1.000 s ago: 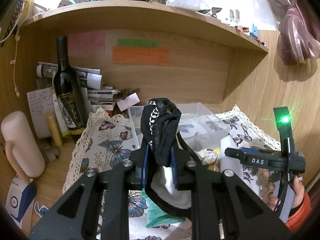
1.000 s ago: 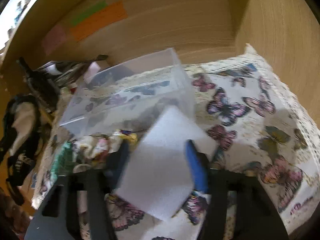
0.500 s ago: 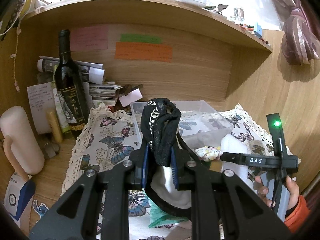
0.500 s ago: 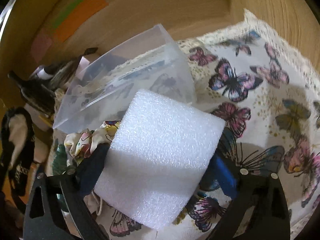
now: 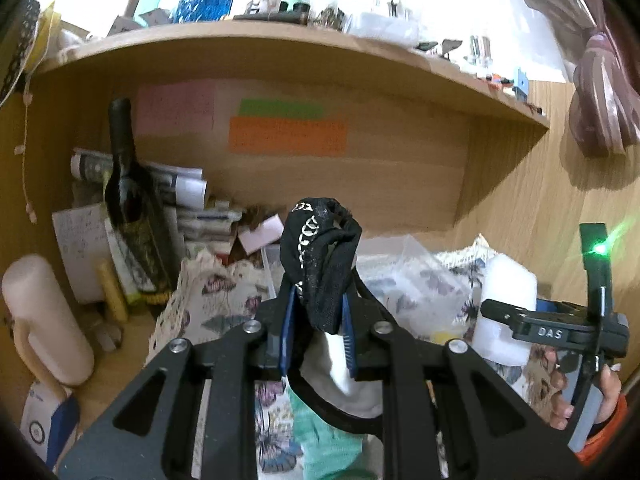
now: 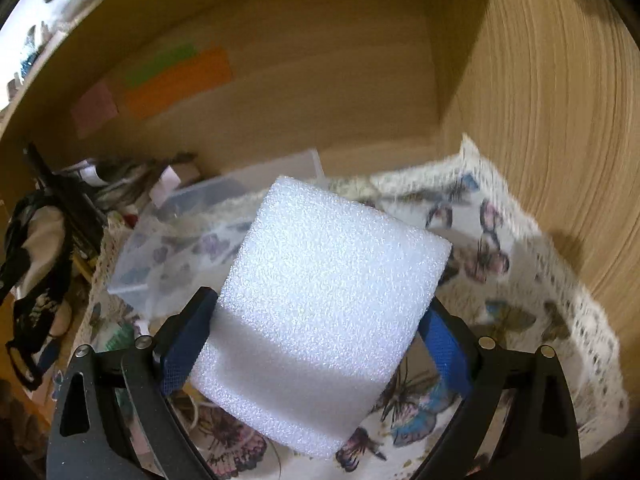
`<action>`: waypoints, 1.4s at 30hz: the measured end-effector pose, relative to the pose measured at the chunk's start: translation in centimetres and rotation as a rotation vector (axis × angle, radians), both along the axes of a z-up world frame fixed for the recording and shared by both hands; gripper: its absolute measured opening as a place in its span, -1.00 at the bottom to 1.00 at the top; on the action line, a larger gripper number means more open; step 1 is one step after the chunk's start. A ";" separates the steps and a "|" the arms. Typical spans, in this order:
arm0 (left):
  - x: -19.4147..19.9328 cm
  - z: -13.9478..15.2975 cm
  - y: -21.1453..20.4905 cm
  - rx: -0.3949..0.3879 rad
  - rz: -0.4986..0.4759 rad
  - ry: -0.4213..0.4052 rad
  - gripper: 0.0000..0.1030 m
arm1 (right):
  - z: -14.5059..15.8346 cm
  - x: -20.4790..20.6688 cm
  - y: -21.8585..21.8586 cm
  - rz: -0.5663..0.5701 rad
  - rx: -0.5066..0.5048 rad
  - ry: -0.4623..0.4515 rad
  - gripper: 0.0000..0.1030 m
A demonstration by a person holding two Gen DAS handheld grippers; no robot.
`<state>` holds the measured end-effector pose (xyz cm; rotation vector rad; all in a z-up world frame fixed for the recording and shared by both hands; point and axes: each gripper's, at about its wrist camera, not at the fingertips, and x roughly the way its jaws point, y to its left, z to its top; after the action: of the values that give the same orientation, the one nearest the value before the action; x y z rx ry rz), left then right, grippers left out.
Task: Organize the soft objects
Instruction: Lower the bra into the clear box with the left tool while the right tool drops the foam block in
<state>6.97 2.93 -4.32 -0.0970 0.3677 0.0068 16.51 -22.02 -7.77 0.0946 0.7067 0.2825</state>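
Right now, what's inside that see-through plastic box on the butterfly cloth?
Through the clear plastic box only the butterfly tablecloth pattern shows, with no object visible inside. The white foam block, clamped in the right gripper, covers its right side, so that part stays unseen.

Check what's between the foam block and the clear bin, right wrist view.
Nothing solid: the foam block is held above the butterfly cloth; the clear bin sits behind it.

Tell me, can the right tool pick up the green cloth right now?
Probably not: the right tool is already shut on the white foam block, so the green cloth must wait.
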 end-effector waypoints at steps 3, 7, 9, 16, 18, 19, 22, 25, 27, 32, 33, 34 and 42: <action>1.4 0.9 0.2 -0.011 -0.011 -0.005 -0.63 | 1.5 0.3 0.0 0.014 0.000 -0.044 0.87; 4.1 1.7 0.5 -0.029 -0.019 0.006 -0.62 | 3.2 1.3 0.7 0.044 0.006 -0.094 0.87; 5.3 1.8 0.6 -0.026 -0.013 0.019 -0.62 | 4.1 2.0 1.2 0.058 -0.002 -0.125 0.87; 10.7 0.7 0.7 -0.001 0.009 0.093 -0.60 | 5.5 5.6 3.8 0.153 -0.017 -0.146 0.88; 12.4 -0.2 0.7 0.007 0.018 0.130 -0.60 | 5.3 6.8 4.8 0.176 -0.032 -0.139 0.88; 13.3 -0.6 0.7 0.015 0.027 0.145 -0.60 | 5.0 7.5 5.4 0.188 -0.042 -0.129 0.88; 15.2 -1.6 0.6 0.042 0.044 0.175 -0.60 | 3.8 9.4 7.1 0.216 -0.072 -0.089 0.88; 16.8 -2.5 0.4 0.082 0.068 0.199 -0.60 | 2.3 11.4 8.7 0.234 -0.108 -0.044 0.88; 17.7 -3.2 0.6 0.089 0.070 0.232 -0.60 | 1.1 12.2 9.7 0.253 -0.132 -0.007 0.88; 18.0 -4.2 1.1 0.065 0.049 0.277 -0.60 | -1.1 13.4 11.3 0.312 -0.185 0.067 0.89; 18.0 -4.2 1.2 0.064 0.048 0.279 -0.60 | -1.4 13.3 11.7 0.325 -0.206 0.071 0.90; 17.9 -4.1 1.2 0.062 0.045 0.283 -0.60 | -1.6 13.4 11.9 0.336 -0.218 0.076 0.90; 16.2 -3.0 1.0 0.054 0.029 0.266 0.04 | -2.3 12.2 13.1 0.365 -0.321 0.057 0.91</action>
<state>23.18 3.98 -7.31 -0.0477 0.6317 0.0590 28.72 -8.95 -10.04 -0.3370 0.8171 0.5126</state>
